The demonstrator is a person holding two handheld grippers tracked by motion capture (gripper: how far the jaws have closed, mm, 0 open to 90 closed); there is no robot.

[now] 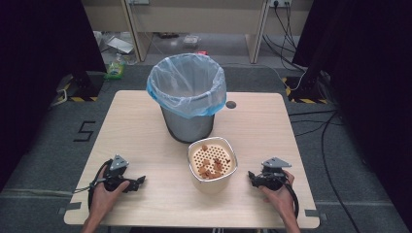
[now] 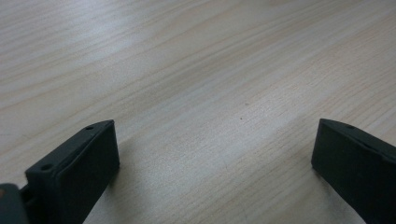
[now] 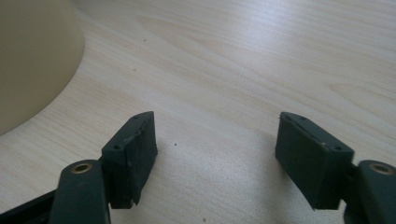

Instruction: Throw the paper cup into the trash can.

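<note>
Resting on the worktop [image 1: 145, 121], both left tongs [image 1: 140, 181] and right tongs [image 1: 251, 175] sit wide open, empty, either side of the cream container [image 1: 212, 182] of brown bits.

High view dim, soft, dark at edges — table [image 1: 145, 121] evenly lit; gripper views sharper, faint glare.
</note>
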